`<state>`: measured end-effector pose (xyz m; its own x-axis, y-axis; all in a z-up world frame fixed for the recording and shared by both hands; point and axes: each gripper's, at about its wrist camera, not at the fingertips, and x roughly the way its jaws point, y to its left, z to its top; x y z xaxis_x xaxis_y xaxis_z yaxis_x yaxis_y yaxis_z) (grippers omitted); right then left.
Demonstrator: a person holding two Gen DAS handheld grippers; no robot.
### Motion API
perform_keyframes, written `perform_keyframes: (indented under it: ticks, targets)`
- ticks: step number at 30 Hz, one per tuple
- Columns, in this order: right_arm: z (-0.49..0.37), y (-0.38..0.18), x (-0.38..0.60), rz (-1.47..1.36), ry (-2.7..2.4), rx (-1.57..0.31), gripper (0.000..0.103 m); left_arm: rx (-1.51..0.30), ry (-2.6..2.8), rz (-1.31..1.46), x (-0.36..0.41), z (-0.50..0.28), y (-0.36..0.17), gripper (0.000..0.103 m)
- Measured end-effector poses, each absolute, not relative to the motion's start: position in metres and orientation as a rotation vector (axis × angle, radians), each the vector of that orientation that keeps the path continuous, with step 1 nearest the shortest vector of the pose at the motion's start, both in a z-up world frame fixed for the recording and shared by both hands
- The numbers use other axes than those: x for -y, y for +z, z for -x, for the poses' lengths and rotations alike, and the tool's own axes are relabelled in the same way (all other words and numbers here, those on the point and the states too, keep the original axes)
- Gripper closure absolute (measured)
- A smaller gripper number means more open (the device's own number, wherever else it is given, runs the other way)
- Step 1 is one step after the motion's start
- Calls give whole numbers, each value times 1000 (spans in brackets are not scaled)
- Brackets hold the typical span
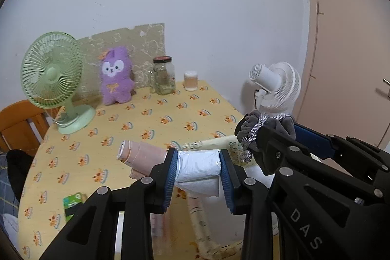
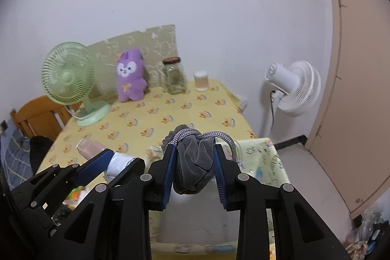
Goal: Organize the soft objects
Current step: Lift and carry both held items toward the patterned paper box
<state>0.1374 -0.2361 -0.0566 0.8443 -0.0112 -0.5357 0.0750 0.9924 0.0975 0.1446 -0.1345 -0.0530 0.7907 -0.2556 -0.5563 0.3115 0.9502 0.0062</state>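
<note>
My left gripper [image 1: 198,172] is shut on a white tissue pack [image 1: 198,171], its blue pads pressing both ends, above the near edge of the yellow patterned table [image 1: 151,118]. To its right, my right gripper [image 2: 195,168] is shut on a grey drawstring pouch [image 2: 193,162] with a silver-grey cord [image 2: 220,135]. The same pouch [image 1: 262,124] shows at the right of the left wrist view, and the tissue pack [image 2: 119,162] at the left of the right wrist view. A purple plush toy [image 1: 115,76] stands upright at the table's back against a green board.
A green desk fan [image 1: 52,74] stands at the back left, a glass jar [image 1: 163,76] and a small cup [image 1: 190,81] at the back. A pink roll [image 1: 141,155] lies near the left gripper. A white floor fan [image 2: 292,87] stands right of the table, a wooden chair [image 1: 22,123] left.
</note>
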Motion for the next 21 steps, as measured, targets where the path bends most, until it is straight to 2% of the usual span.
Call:
perform_keyframes:
  ticks: [8,16,20,21]
  targets:
    - [-144,-74,261,-127,-105,-602,69,-626,-362,-127,161,-157,-69,68]
    - [-152,-96,283,-161,-135,-654,69,-707,-387,-157,182,-169,-89,63]
    - [-160,-107,290,-167,-129,-679,69,-754,-410,-176,190,-172,-99,58]
    - [-162,-109,292,-167,-130,-684,69,-763,-421,-177,192,-172,-101,52]
